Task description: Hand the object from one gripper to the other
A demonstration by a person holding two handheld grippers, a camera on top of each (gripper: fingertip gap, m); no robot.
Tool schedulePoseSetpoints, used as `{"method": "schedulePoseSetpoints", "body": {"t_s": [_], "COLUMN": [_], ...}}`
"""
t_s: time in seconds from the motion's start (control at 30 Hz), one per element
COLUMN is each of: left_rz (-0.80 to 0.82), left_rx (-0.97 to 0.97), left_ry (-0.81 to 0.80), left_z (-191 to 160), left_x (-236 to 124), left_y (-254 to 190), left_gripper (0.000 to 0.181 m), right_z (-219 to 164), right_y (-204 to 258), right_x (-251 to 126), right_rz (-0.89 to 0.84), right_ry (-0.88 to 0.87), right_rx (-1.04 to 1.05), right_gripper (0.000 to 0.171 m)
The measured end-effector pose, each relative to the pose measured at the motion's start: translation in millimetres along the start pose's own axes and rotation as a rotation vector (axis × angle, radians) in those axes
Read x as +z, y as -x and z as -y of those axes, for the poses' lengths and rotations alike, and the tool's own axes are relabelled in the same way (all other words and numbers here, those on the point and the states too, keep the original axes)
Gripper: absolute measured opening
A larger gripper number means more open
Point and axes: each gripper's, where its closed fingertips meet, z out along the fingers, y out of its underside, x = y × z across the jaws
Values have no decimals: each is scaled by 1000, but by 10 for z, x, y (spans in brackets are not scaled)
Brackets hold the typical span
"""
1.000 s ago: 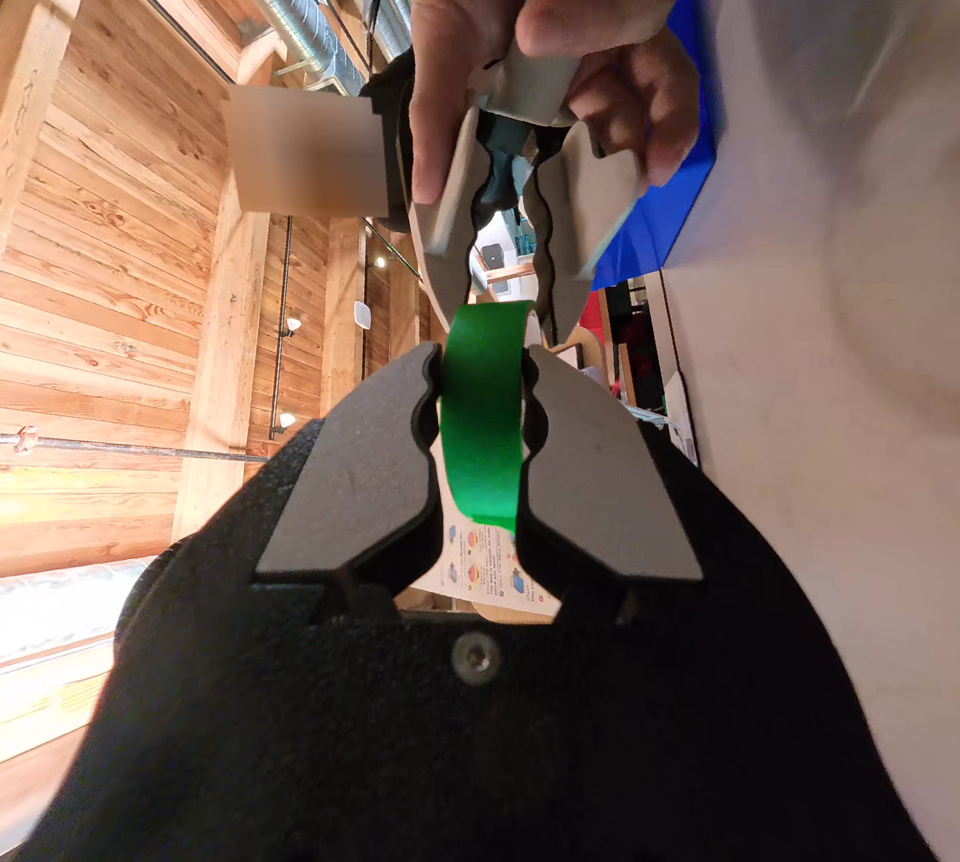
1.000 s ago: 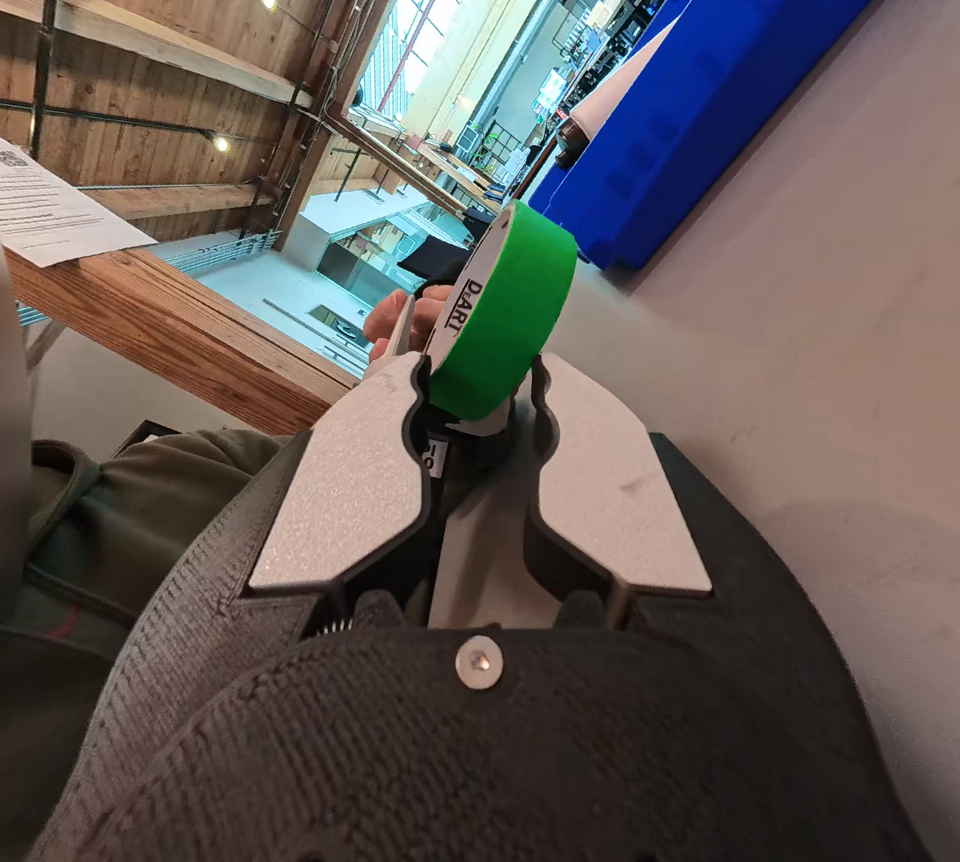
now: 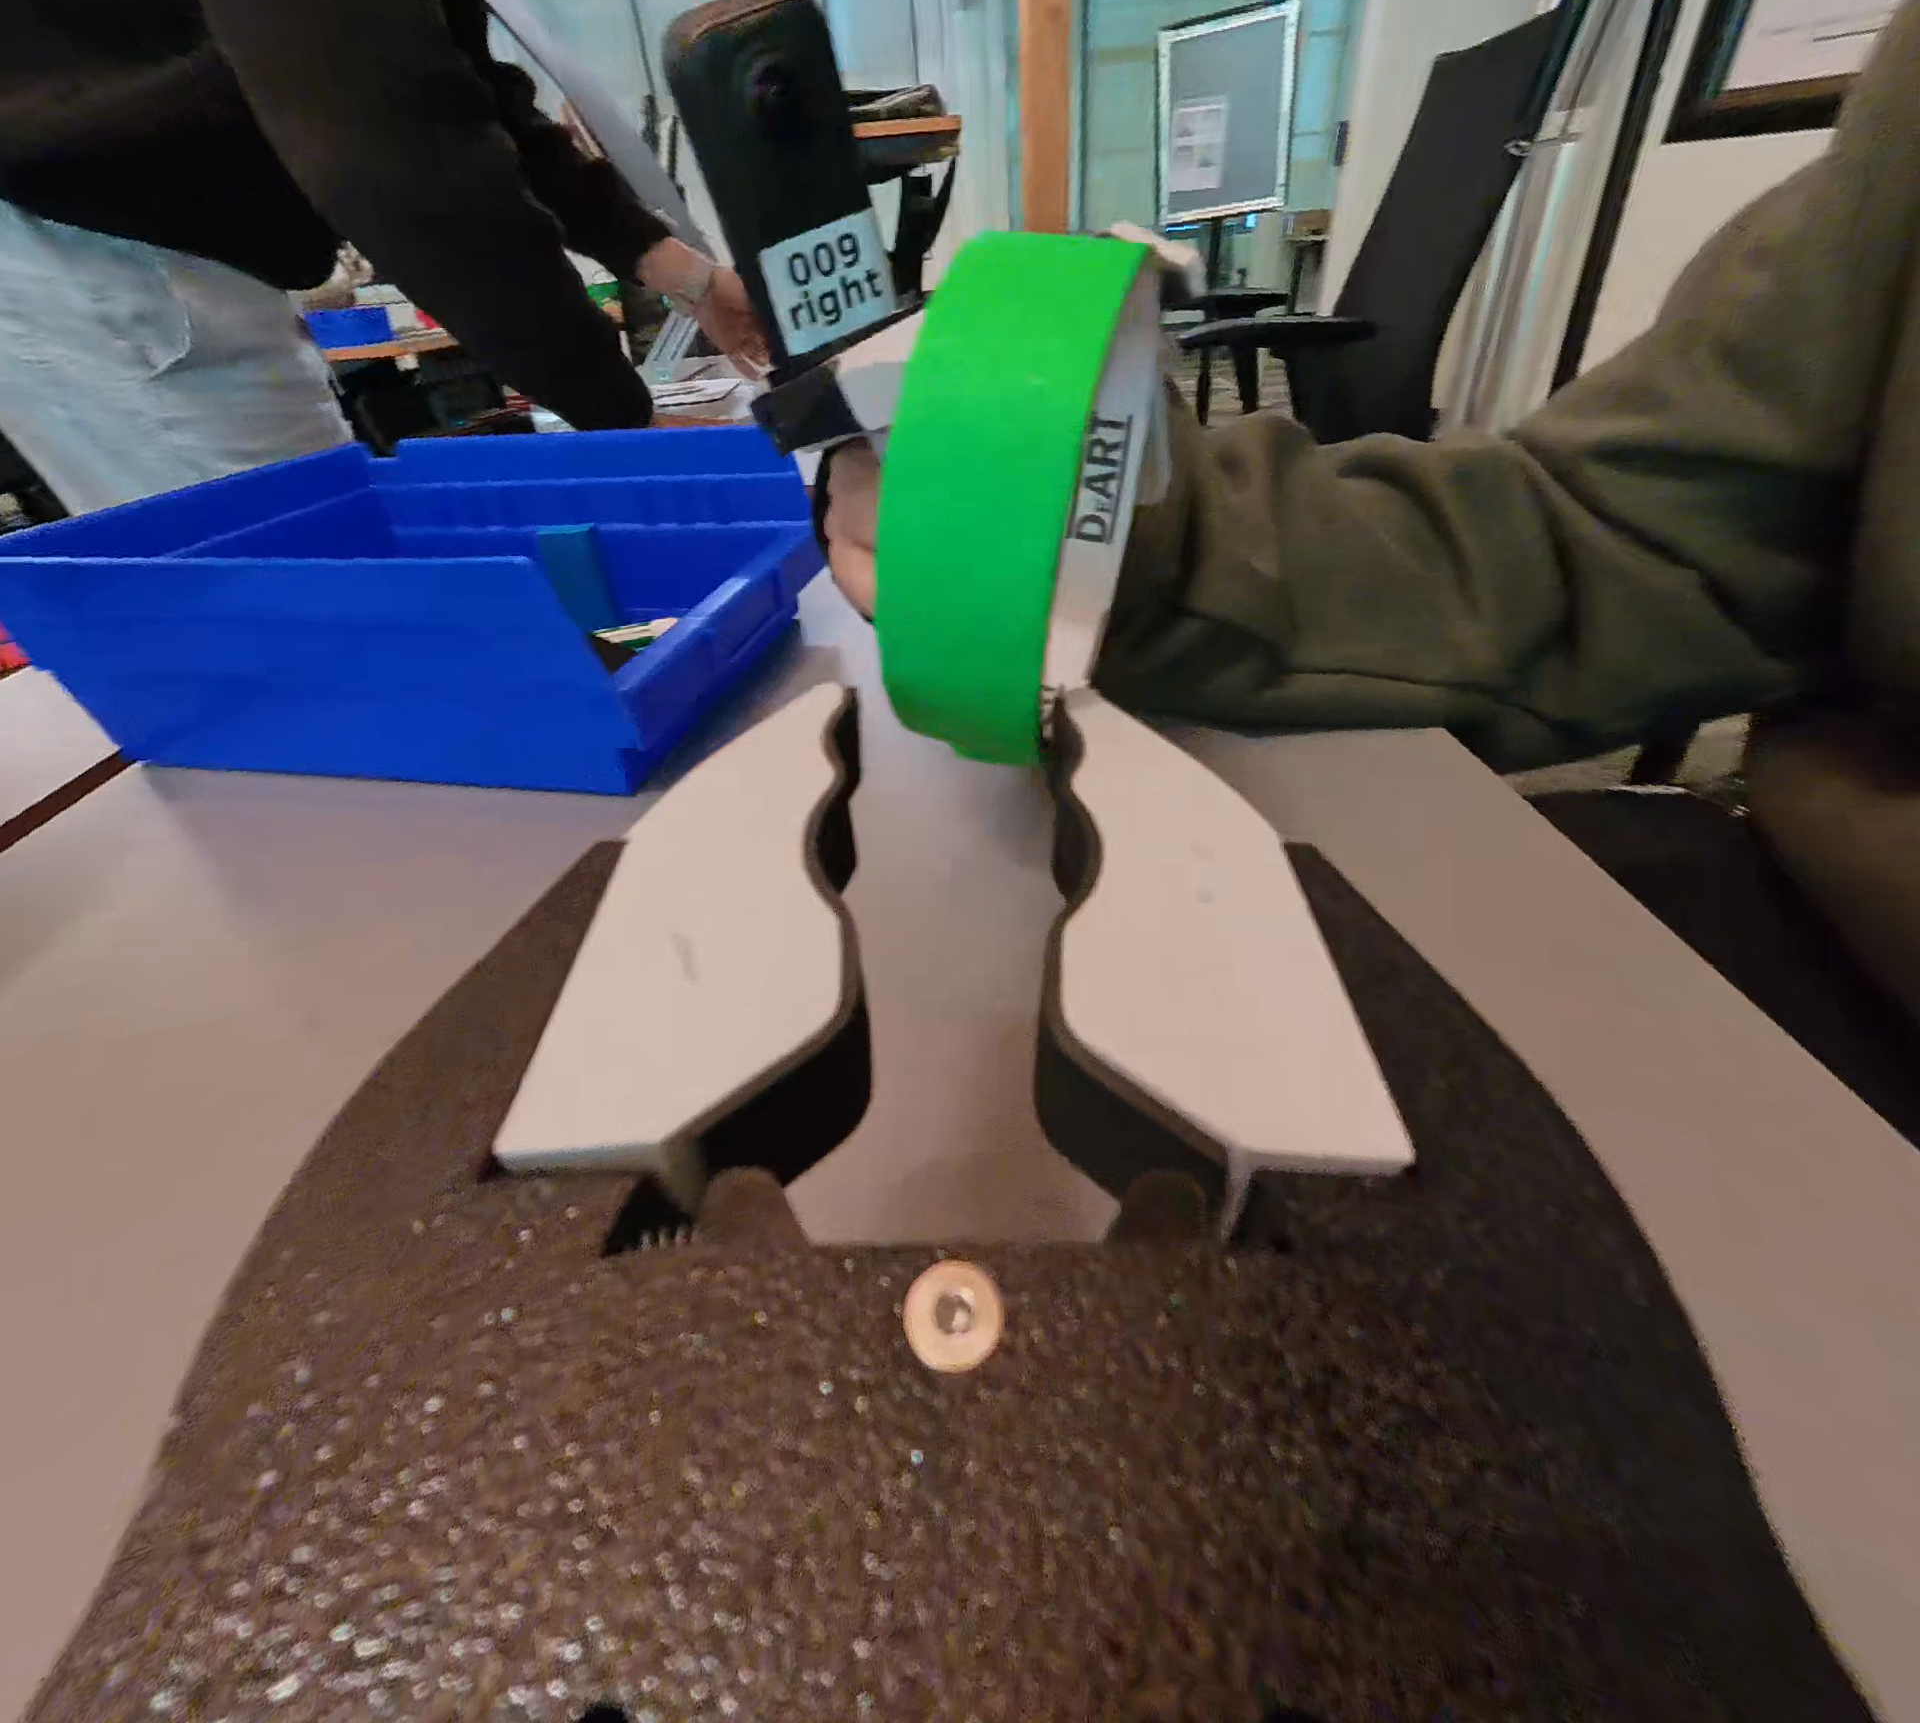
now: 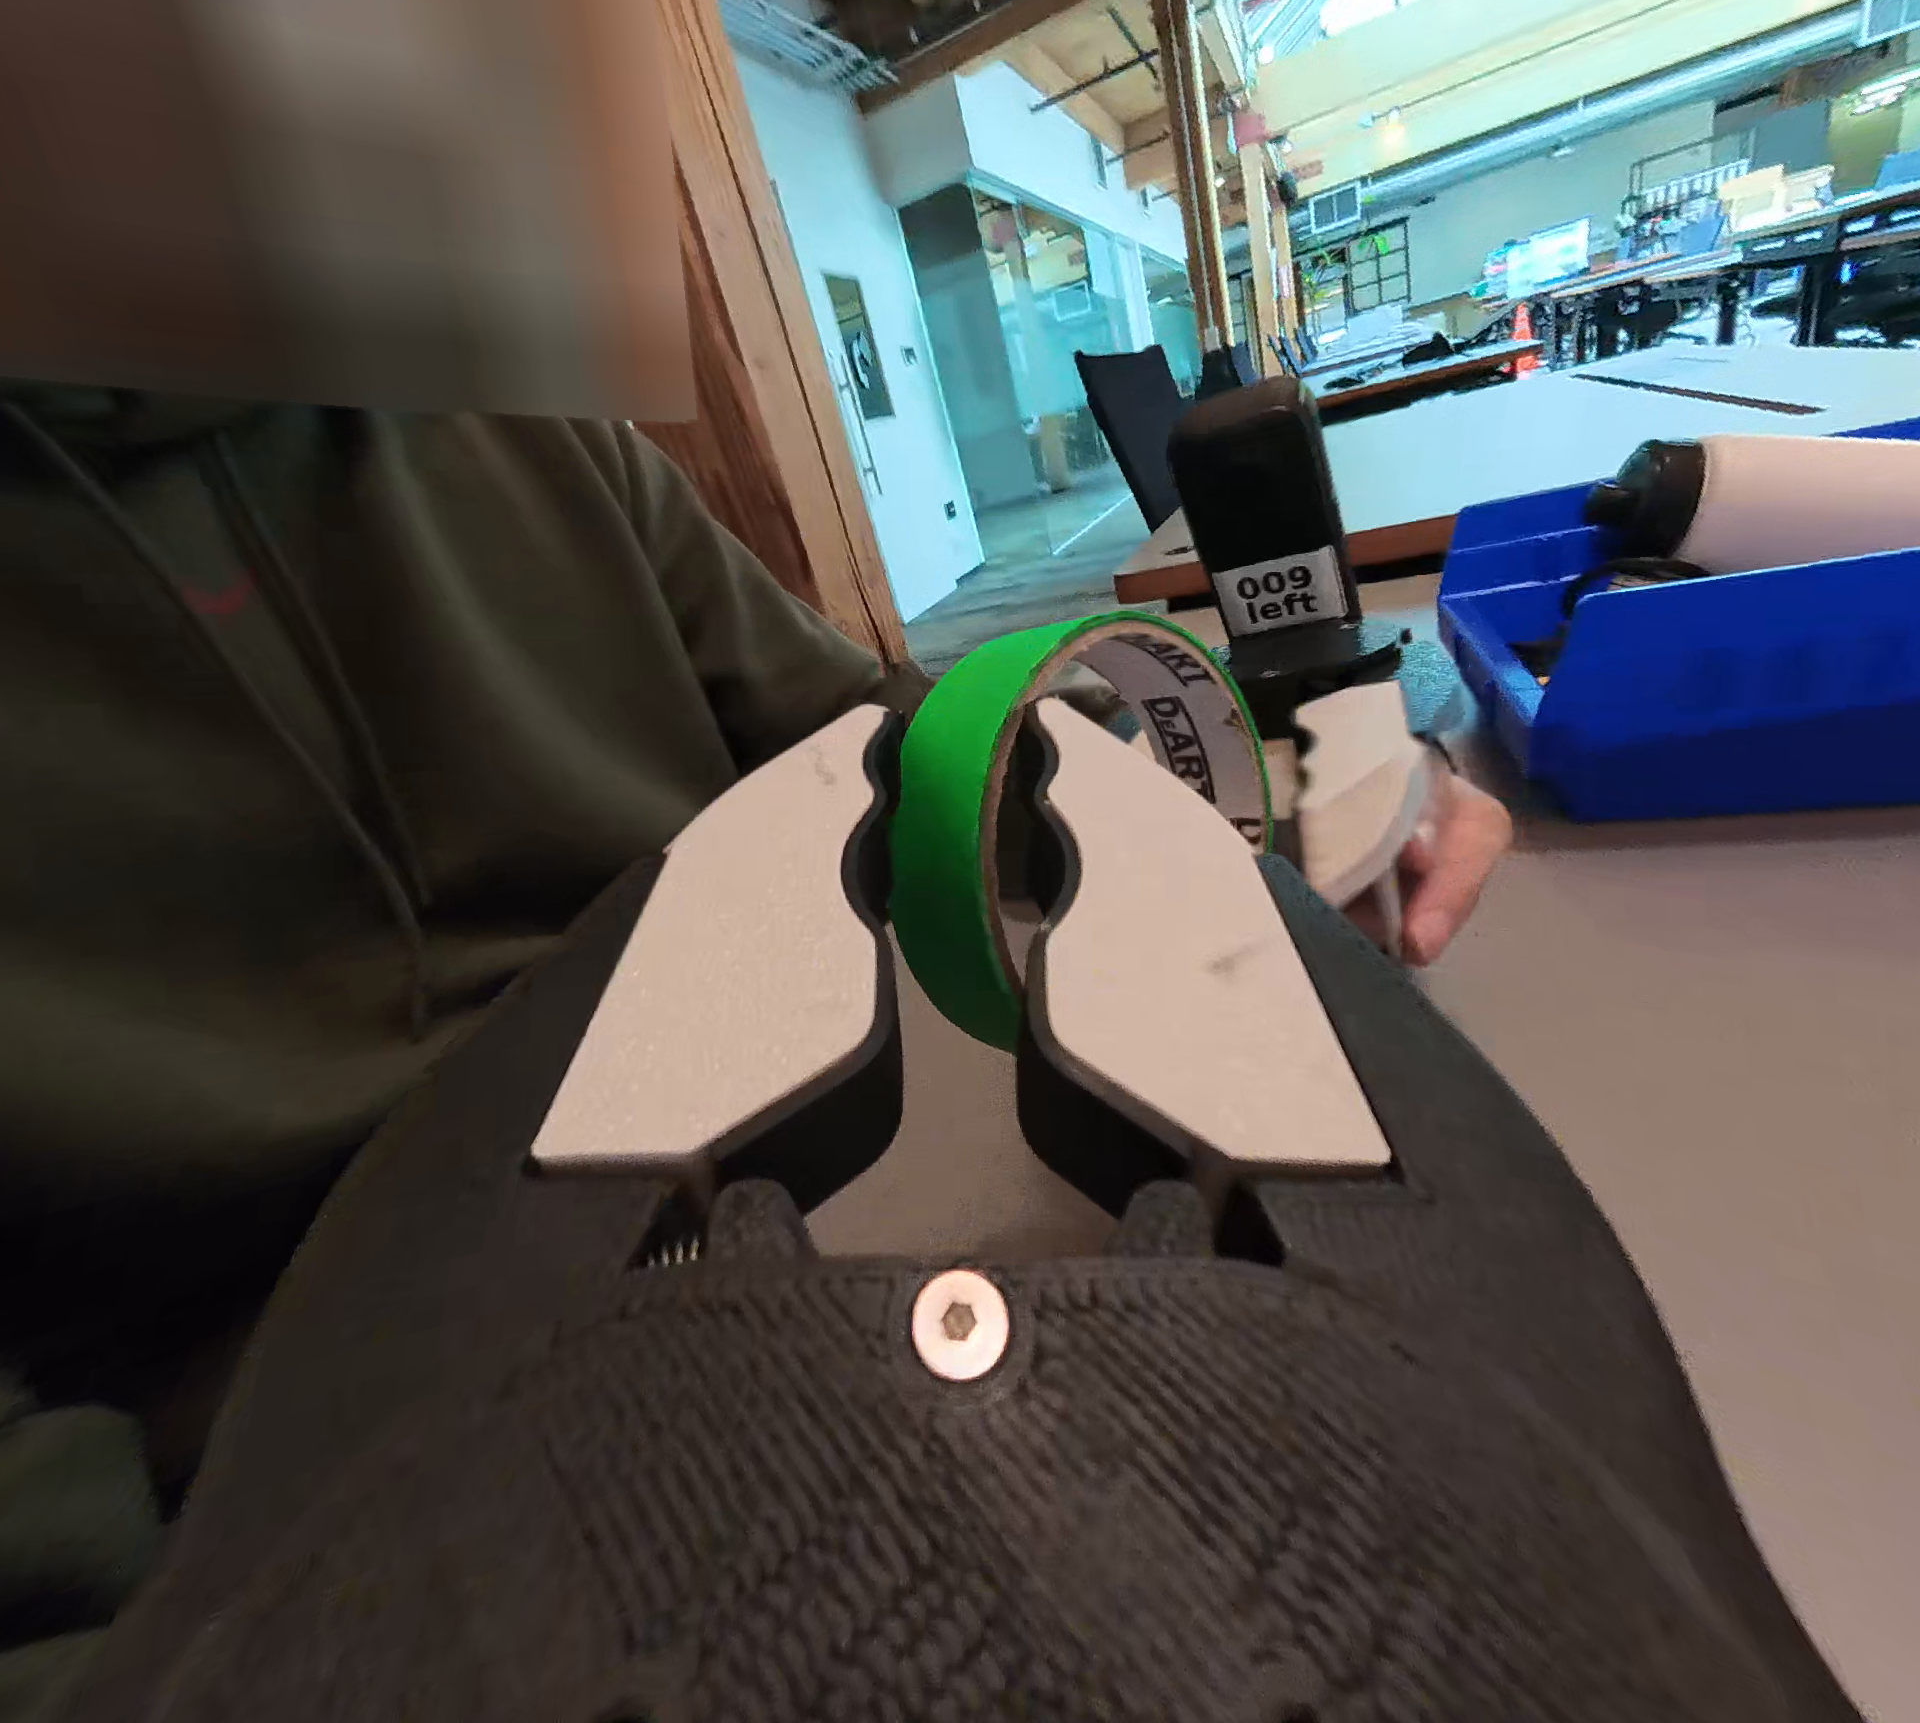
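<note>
A roll of green tape (image 3: 987, 478) stands on edge just past my left gripper (image 3: 951, 717), whose jaws are open and empty, the right fingertip close to the roll's lower rim. My right gripper (image 4: 961, 728) is shut on the roll (image 4: 940, 842), one finger outside the band and one inside the ring. It holds the roll above the grey table (image 4: 1662, 998). In the left wrist view the right gripper's fingers are mostly hidden behind the tape; its black camera body (image 3: 769, 167) shows. The left gripper (image 4: 1340, 769) shows beyond the roll in the right wrist view.
A blue plastic bin (image 3: 312, 634) sits on the table left of the grippers; in the right wrist view the bin (image 4: 1714, 717) holds a white roll (image 4: 1818, 499). A person in dark clothes (image 3: 208, 115) stands behind it. An olive sleeve (image 3: 1455, 572) reaches in from the right.
The left gripper has opened and let go of the tape and drawn back. The right gripper has closed on the roll and holds it alone. Both views have swung level with the table.
</note>
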Motion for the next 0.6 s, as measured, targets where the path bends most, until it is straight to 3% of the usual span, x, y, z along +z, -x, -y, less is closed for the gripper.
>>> {"method": "schedulePoseSetpoints", "body": {"t_s": [0.13,0.23,0.33,0.47,0.53,0.6], "left_rz": [32,111,224,291,309,311], "left_rx": [-5,-50,-73,-57,-55,-29], "left_ry": [24,49,69,129,141,158], "left_z": [-28,-49,-73,-148,-164,-182], "left_x": [-7,-51,-100,-88,-73,-68], "left_y": [56,205,381,454,470,465], "left_gripper": [27,26,26,26,26,26], "right_z": [7,65,113,-5,-128,-200], "right_y": [-89,-287,-536,-698,-772,-834], "right_x": [-40,-138,-275,-299,-301,-318], "right_rz": [-54,-215,-442,-617,-659,-693], "right_ry": [-11,-52,-60,115,228,291], "right_rx": [-11,-85,-220,-451,-510,-547], "right_gripper": [22,25,45,63,61,49]}}
